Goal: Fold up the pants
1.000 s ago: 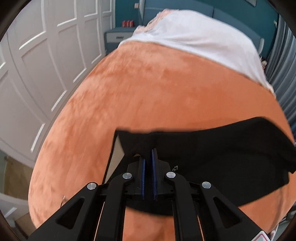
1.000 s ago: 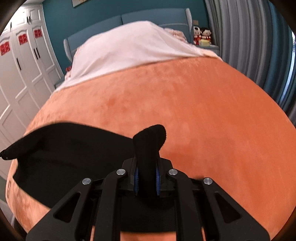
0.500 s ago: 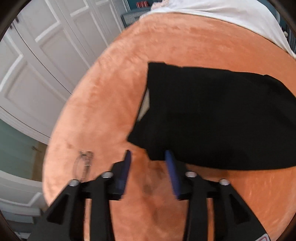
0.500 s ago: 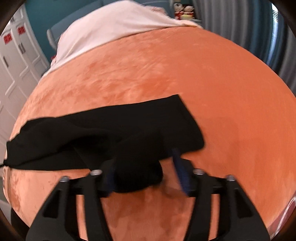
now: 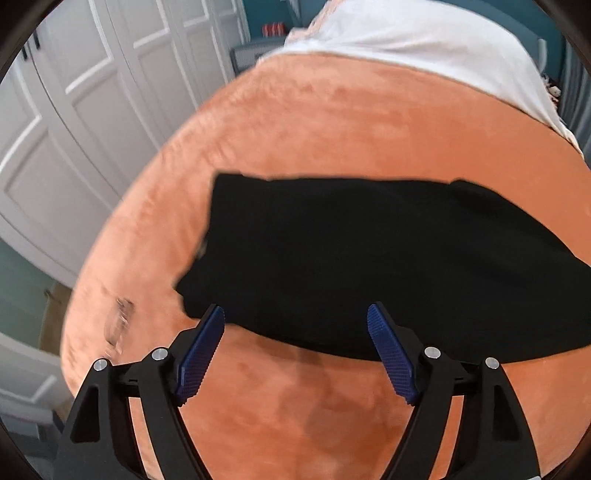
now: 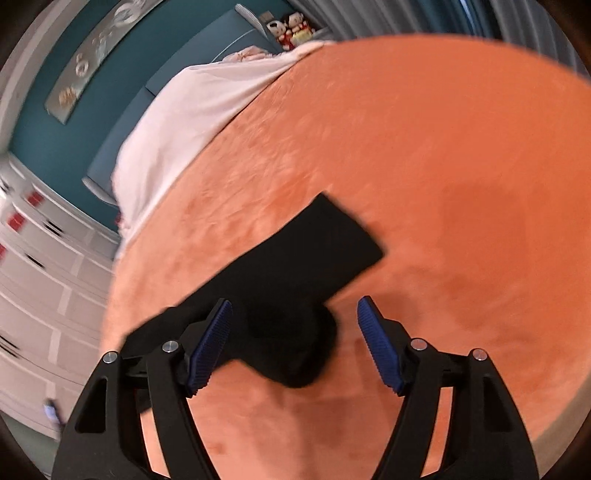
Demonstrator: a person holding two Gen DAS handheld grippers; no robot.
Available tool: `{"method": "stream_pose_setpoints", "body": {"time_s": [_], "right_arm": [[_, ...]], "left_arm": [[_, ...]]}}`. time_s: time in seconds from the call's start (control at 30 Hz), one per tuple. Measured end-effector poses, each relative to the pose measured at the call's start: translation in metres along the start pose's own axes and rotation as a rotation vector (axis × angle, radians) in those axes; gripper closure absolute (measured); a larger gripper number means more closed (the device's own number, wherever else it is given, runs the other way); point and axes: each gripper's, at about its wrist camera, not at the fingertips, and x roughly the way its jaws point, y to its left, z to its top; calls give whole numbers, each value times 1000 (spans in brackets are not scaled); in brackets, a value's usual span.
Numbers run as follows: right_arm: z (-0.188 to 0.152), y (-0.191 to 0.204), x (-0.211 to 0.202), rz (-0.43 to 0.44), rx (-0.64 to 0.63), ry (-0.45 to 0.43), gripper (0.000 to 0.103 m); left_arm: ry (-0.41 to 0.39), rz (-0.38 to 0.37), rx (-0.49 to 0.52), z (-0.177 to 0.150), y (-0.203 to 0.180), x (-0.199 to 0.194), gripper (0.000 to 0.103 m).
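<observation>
Black pants point(image 5: 362, 258) lie spread flat on the orange blanket point(image 5: 369, 122) of a bed. My left gripper point(image 5: 295, 317) hovers at their near edge, jaws opening, blue pads wide apart and gripping nothing. In the right wrist view the pants point(image 6: 295, 269) run as a slanted strip, with a rumpled fold point(image 6: 295, 343) lying loose between the blue pads. My right gripper point(image 6: 294, 308) has its jaws opening too, and neither pad presses on the cloth.
A white sheet point(image 5: 424, 48) covers the head of the bed, in front of a blue headboard point(image 6: 207, 48). White wardrobe doors point(image 5: 74, 110) stand along the bed's left side. Something small and blurred, perhaps glasses point(image 5: 118, 321), lies on the blanket near the left edge. Grey curtains point(image 6: 424, 18) hang at right.
Both grippers were shut on the pants a second ago; both have opened and let the cloth drop flat on the blanket. The right gripper has rolled, tilting its view.
</observation>
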Motion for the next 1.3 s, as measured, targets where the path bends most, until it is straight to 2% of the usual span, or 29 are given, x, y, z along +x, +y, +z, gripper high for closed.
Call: {"method": "stream_pose_setpoints", "body": {"time_s": [0.03,0.1,0.17,0.3,0.33,0.37,0.4,0.43,0.47,0.5,0.53,0.6,0.63,0.67,0.7,0.73,0.77,0.8,0.83,0.87,0.9,0.97,1.0,1.1,1.2,1.3], "right_arm": [[-3,1,5,24,33,36,34],[-9,4,8,-34,56,86,34],[-15,-1,8,-40,114,125,34],[-18,-26,15,44,350,187,32],[-19,-31,26,73,401,233,32],[-21,-31,37,89,427,284,38],[-21,-30,48,99,439,318,66],[-17,-21,60,91,416,344,81],[-8,-12,63,55,371,326,90],[7,5,59,5,273,263,92],[23,26,49,-16,165,185,92],[45,72,20,12,-63,11,92],[47,90,8,10,-160,-49,92],[44,103,2,-28,-264,-90,92],[37,107,5,-97,-375,-106,88],[32,102,14,-159,-423,-90,77],[26,80,35,-283,-421,-21,52],[22,64,45,-365,-394,21,47],[14,41,55,-456,-346,76,48],[7,30,54,-482,-309,82,48],[-2,25,48,-469,-280,61,48],[-24,34,32,-345,-234,17,48],[-34,43,30,-315,-241,11,48],[-59,67,26,-240,-262,6,48],[-88,112,37,-125,-277,8,46],[-116,154,50,-97,-340,28,46]], "left_arm": [[32,-7,-25,-1,-2,7,26],[61,-21,-61,-7,-1,12,26],[85,-38,-86,-11,3,18,26],[114,-42,-111,-10,10,31,26],[117,-41,-119,-10,9,32,26],[119,-41,-124,-10,8,33,26],[122,-43,-125,-9,6,34,26],[124,-39,-124,-8,3,35,26],[122,-35,-122,-8,1,34,26],[120,-33,-117,-8,-1,34,26],[120,-28,-113,-7,-1,33,26],[114,-21,-102,-7,-1,32,26],[111,-17,-97,-8,0,32,26],[112,-16,-94,-9,1,33,26],[115,-15,-91,-10,2,34,26],[118,-15,-92,-11,4,37,26],[124,-11,-92,-12,6,40,26],[130,-6,-93,-13,7,42,26],[138,-6,-99,-14,10,45,26],[142,-8,-106,-15,13,46,26],[146,-14,-117,-16,17,47,26],[149,-32,-146,-17,26,48,26],[150,-36,-168,-17,31,49,26],[147,-89,-291,-18,55,50,26],[123,-164,-399,-20,74,44,26],[115,-210,-473,-21,89,46,26]]}}
